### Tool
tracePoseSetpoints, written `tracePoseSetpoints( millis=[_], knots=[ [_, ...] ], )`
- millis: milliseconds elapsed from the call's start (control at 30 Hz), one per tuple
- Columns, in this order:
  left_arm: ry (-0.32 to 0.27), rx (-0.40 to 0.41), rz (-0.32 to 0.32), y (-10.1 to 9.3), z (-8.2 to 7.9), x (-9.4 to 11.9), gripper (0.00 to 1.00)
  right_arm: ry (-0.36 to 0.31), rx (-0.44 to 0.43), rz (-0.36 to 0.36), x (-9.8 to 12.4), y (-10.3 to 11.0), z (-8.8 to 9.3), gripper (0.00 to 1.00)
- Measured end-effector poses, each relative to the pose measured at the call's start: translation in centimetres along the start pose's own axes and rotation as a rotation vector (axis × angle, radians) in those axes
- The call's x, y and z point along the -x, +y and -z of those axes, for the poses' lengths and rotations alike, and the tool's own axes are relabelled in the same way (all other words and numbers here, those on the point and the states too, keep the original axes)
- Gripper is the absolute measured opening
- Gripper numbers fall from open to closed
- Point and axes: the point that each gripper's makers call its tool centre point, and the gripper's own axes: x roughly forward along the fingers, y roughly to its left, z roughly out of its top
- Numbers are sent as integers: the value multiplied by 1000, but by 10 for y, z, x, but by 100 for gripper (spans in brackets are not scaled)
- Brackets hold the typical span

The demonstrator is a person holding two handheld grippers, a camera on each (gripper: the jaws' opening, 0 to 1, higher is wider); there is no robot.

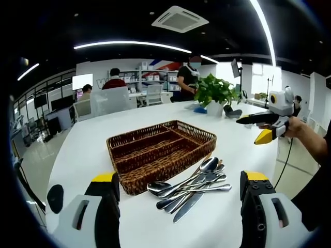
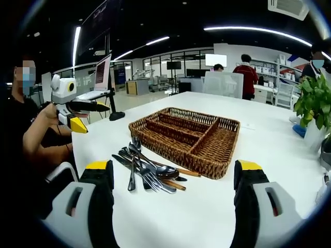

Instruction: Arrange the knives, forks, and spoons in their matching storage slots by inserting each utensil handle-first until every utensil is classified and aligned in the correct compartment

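Wicker tray (image 1: 135, 146) sits mid-table w/ all slots bare; cutlery pile (image 1: 191, 187) (spoons, forks, knives mixed) lies just beside its near long side, touching nothing in the tray, so sorting hasn't begun. Left gripper (image 1: 182, 194) jaws wide, holding nothing, aimed at the pile, prob. to pick first. Right gripper (image 2: 173, 178) also wide and empty, facing pile + tray from the opposite side.
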Motion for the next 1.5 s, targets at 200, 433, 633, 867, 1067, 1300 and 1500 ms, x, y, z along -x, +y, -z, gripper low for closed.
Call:
tracePoseSetpoints(
  millis=[200,433,633,867,1067,1300,1500],
  knots=[
    [1,0,-1,1,1,0,99,-2,0,5,0,-1,-1,100],
    [7,4,0,1,4,-1,99,0,-3,5,0,-2,1,99],
    [7,6,6,0,4,-1,99,2,-6,5,-1,-2,1,99],
    [9,13,10,-1,7,-1,99,6,-6,7,0,-2,3,98],
    [9,20,0,2,8,-1,99,8,-7,11,0,-3,4,98],
    [8,18,-19,8,7,0,99,10,-8,16,0,-5,4,98],
    [11,19,-27,9,8,1,99,16,-6,13,-2,-3,6,97]
  ],
)
